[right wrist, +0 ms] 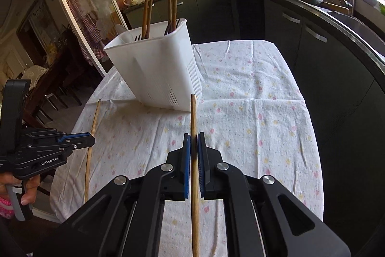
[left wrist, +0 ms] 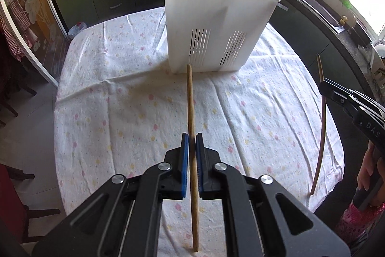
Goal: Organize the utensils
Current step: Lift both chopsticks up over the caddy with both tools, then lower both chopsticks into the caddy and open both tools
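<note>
Now both grippers pinch chopsticks: left gripper (left wrist: pixel 192 139) on chopstick (left wrist: pixel 191 98), right gripper (right wrist: pixel 194 137) likewise; you lift higher, clear white caddy (left wrist: pixel 211 23) rim, drop tips in.

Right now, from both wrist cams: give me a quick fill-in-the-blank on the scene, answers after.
1. The left gripper is shut on a light wooden ____.
2. The right gripper is shut on a ____ chopstick.
3. The white utensil caddy stands on a floral ____.
4. Chopsticks already in the caddy stand with their ends pointing ____.

Answers: chopstick; darker; tablecloth; up
</note>
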Demonstrator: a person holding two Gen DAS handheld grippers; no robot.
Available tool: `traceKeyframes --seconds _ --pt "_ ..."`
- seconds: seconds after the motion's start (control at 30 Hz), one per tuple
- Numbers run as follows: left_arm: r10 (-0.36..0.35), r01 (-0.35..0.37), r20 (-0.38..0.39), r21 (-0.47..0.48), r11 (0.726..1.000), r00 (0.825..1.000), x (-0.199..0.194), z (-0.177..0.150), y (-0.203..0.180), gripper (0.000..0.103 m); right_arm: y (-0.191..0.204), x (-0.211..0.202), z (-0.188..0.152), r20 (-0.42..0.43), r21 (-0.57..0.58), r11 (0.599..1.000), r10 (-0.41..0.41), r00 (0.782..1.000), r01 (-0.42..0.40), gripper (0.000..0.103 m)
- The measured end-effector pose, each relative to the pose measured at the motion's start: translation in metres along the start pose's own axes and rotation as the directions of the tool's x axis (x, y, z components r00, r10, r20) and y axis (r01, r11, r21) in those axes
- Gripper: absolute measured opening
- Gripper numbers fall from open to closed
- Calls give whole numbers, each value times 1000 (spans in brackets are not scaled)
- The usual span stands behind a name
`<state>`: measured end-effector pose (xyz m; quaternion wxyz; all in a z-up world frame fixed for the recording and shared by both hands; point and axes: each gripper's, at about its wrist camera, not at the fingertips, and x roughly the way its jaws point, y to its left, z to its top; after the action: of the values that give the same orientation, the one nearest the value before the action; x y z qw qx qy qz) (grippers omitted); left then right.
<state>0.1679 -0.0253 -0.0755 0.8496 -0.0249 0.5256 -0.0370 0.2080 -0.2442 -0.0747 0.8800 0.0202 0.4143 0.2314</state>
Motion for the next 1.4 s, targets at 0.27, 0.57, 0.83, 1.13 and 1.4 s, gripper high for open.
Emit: traceKeyframes --seconds 0.27,0.57,0.83,1.13,1.4 --pt "-16 14 82 29 999 996 -47 -3 -10 6 19 -46 1 81 -34 999 44 996 -42 7" --pt "-44 34 189 59 998 981 -97 9 -17 6 39 -87 31 183 -80 994 92 979 -78 7" --pt "-63 37 329 84 996 942 -154 59 -30 6 61 -122 94 265 -136 988 113 958 -79 7" --pt "-33 1 449 70 998 893 -189 130 -36 6 79 -144 177 374 -153 985 128 918 -75 7" --pt "-16 -2 494 36 999 869 -166 178 -22 6 76 -106 225 404 -113 991 107 908 -66 7"
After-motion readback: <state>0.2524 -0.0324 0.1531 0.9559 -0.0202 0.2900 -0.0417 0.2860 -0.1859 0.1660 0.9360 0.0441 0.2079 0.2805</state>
